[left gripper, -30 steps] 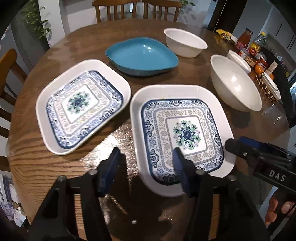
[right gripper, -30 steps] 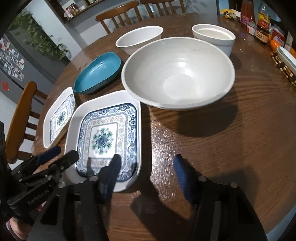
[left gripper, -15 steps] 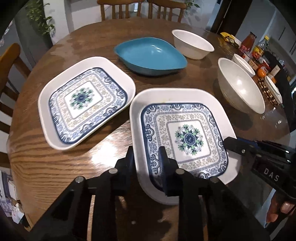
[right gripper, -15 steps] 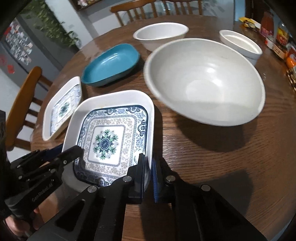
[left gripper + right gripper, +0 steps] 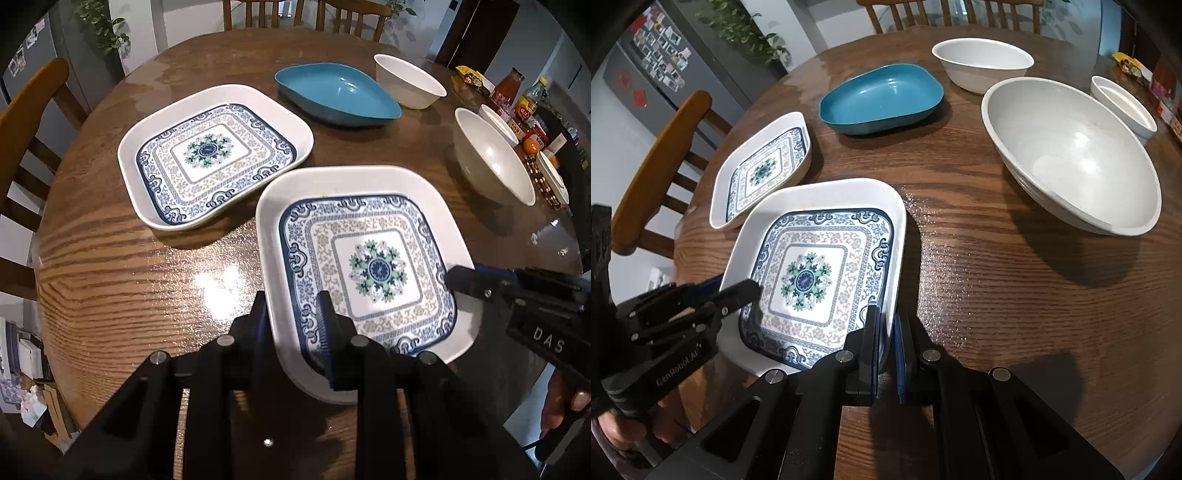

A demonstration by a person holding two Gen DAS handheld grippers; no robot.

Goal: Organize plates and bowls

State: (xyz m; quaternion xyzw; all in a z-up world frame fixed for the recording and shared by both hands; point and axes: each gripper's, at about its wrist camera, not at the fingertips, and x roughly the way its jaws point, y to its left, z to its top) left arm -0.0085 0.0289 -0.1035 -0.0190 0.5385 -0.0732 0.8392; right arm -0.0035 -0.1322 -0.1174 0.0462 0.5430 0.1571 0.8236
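Left wrist view: left gripper (image 5: 291, 325) clamped on near patterned plate (image 5: 369, 266), rim at 6 o'clock. Right wrist view: right gripper (image 5: 886, 332) pinching the rim at 5 o'clock. Likely stiff, glossy, slippery; best held by opposite rims.

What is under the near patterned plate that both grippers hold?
The near patterned plate appears raised over the wooden table, casting shadow. Directly beneath it is covered.

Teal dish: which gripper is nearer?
Neither clearly. Both the left gripper and the right gripper are clamped on the near patterned plate, on opposite rims, with the teal dish well beyond it across the table.
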